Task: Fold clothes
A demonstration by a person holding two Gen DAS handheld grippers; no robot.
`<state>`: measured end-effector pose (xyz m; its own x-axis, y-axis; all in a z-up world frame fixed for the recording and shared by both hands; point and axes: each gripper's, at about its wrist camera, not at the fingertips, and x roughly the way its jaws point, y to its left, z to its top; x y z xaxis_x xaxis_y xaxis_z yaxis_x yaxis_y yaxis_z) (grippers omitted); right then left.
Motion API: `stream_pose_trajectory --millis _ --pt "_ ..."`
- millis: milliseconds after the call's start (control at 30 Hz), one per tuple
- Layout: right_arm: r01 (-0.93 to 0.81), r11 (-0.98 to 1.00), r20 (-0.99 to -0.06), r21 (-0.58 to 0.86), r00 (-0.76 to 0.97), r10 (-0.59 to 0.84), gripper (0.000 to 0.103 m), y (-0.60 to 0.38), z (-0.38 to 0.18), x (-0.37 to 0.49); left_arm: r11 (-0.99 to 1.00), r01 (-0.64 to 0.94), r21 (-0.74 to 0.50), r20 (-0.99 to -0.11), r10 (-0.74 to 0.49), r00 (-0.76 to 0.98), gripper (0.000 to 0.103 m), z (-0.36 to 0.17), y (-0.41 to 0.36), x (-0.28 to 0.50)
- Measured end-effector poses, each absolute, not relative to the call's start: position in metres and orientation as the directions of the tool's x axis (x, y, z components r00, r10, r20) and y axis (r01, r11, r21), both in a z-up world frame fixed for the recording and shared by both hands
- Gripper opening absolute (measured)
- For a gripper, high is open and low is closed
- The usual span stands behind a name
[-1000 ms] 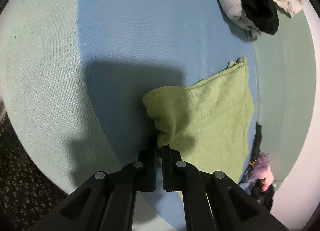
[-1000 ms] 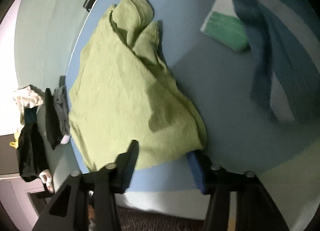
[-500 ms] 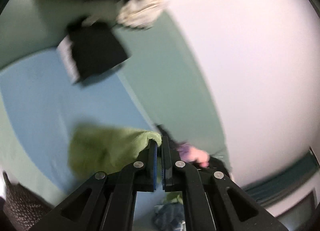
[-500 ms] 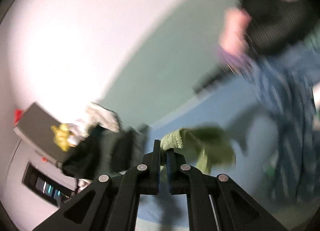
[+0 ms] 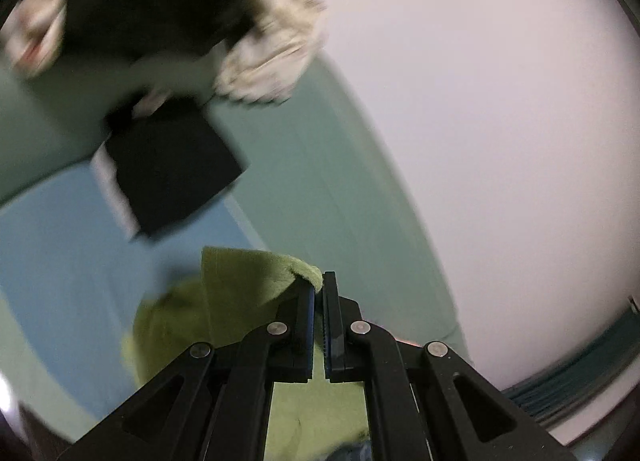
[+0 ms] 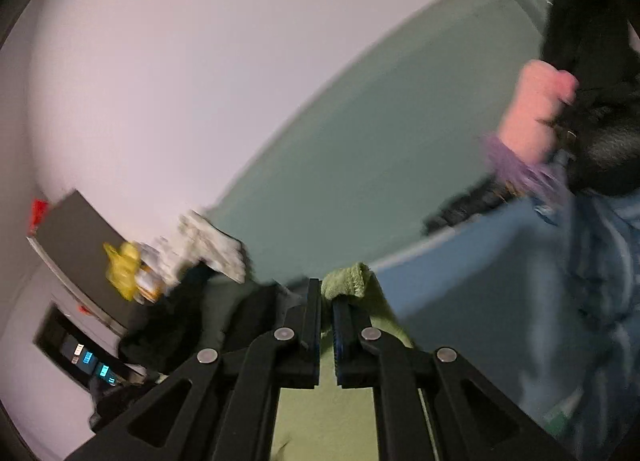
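A green towel (image 5: 240, 293), not yet folded flat, was held lifted at lower centre, clamped by the left gripper (image 5: 317, 293) and right gripper (image 6: 327, 301).

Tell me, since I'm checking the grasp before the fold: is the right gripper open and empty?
No. In the right wrist view the right gripper is shut on a corner of the green towel, which hangs below it.

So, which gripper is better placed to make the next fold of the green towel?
Neither alone, probably. The left gripper and right gripper are each shut on a corner of the green towel, which hangs below them over the blue sheet. Both likely lower it together.
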<state>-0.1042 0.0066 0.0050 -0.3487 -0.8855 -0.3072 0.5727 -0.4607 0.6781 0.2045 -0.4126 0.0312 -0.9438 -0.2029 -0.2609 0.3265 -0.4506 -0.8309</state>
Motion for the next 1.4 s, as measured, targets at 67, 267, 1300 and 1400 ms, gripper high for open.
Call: stream_pose_trajectory --millis 67,267,1300,1400 --pt "0.635 -0.454 -0.257 0.625 -0.382 -0.888 0.005 0.013 0.024 -0.094 -0.502 0.310 -0.807 -0.220 -0.232 -0.948 0.003 0.042 -0.411 0.206" --pt "0.629 -0.480 -0.322 0.612 -0.356 -0.877 0.005 0.024 -0.003 -0.082 -0.470 0.416 -0.779 -0.360 -0.208 -0.909 0.003 -0.024 -0.411 0.207" --pt "0.161 -0.784 -0.800 0.599 0.081 -0.594 0.014 0.047 -0.280 -0.059 -0.551 0.818 -0.166 -0.920 -0.211 -0.329 0.046 -0.207 -0.322 0.172" --pt "0.218 -0.782 -0.811 0.584 0.115 -0.574 0.030 0.051 -0.268 -0.063 -0.734 0.673 -0.087 -0.871 -0.272 -0.409 0.046 -0.190 -0.278 0.145"
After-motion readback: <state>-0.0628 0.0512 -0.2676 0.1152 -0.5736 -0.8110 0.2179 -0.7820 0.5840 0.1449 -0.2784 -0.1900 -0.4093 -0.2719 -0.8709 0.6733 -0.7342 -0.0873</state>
